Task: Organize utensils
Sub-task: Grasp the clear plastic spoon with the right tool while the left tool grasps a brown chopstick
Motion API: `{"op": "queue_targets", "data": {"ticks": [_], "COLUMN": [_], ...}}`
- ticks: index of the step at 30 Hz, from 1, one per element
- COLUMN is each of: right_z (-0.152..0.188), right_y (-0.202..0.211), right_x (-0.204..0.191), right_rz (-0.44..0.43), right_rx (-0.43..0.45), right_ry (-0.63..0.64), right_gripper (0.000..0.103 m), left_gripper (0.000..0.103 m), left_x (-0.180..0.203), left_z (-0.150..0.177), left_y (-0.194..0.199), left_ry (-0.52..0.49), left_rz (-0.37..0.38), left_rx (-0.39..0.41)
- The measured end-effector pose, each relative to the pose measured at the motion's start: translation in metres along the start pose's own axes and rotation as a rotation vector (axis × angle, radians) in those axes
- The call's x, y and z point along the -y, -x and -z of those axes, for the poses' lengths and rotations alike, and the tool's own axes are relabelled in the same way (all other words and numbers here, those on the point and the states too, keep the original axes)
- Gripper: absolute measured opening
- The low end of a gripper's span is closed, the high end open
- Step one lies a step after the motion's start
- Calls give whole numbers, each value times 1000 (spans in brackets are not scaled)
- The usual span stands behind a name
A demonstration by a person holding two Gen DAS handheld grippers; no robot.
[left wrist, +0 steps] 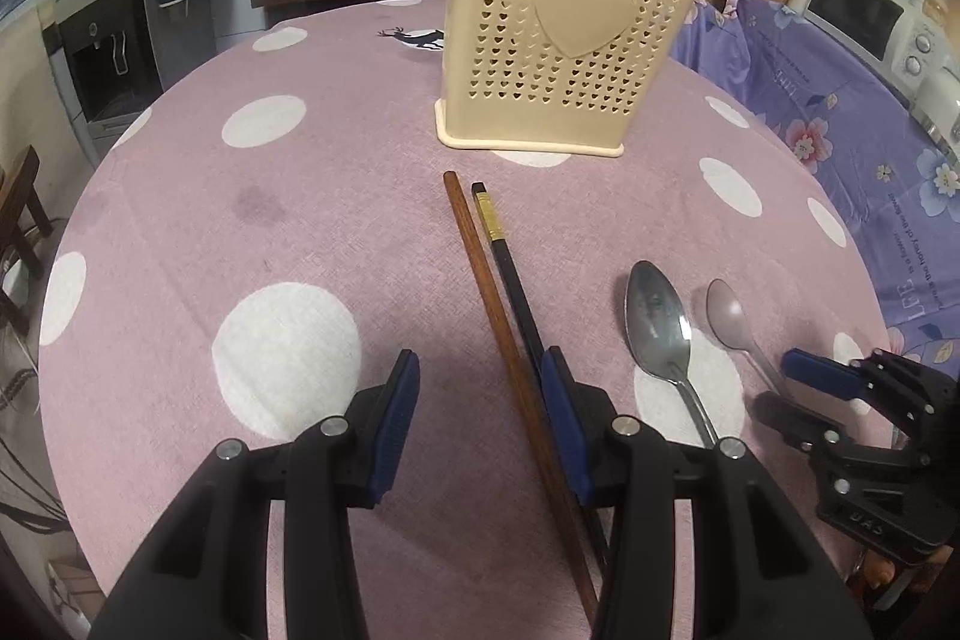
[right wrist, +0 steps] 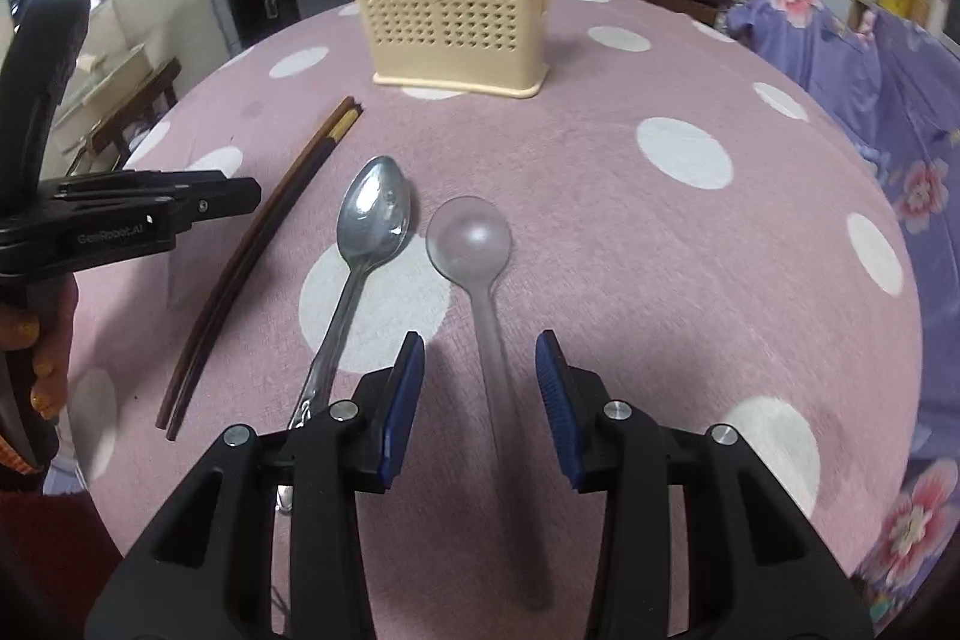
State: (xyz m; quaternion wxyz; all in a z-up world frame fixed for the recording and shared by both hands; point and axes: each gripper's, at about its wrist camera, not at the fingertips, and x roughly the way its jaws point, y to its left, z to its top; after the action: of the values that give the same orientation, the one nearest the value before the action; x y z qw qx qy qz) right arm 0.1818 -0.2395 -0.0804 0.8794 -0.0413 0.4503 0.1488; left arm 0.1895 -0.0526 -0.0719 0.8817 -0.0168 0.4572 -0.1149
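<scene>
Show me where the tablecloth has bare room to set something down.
Free: cloth left of the wooden chopstick, and right of the clear spoon. Crowded: the middle strip before the holder, with black chopstick and metal spoon close together.

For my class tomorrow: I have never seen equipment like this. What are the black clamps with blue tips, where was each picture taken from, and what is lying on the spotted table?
No robot here: a person holds a two-finger gripper in each hand, and each carries a camera looking forward along its fingers. One picture comes from the left gripper, the other from the right gripper. Both are open and hold nothing. On the pink spotted tablecloth lie a brown chopstick and a black chopstick side by side, a metal spoon and a clear plastic spoon. Behind them stands a cream utensil holder with a heart on its front, with some sticks already inside. The right gripper straddles the clear spoon's handle.
</scene>
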Motion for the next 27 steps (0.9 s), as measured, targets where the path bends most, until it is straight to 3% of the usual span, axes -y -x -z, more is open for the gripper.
{"op": "queue_targets", "data": {"ticks": [8, 18, 22, 27], "right_z": [-22, -19, -20, -23], "right_y": [-19, -17, -18, -21], "right_x": [0, -3, 0, 0], "right_rz": [14, 51, 55, 46], "right_rx": [3, 19, 17, 13], "right_ry": [22, -3, -11, -9], "right_gripper": [40, 41, 47, 47], "left_gripper": [43, 43, 44, 44], "left_x": [-4, 9, -9, -9], "left_z": [0, 5, 3, -12], "left_y": [0, -9, -5, -9], "left_ry": [14, -54, 4, 26], "left_rz": [12, -78, -62, -41], "left_rx": [-12, -27, -41, -34]}}
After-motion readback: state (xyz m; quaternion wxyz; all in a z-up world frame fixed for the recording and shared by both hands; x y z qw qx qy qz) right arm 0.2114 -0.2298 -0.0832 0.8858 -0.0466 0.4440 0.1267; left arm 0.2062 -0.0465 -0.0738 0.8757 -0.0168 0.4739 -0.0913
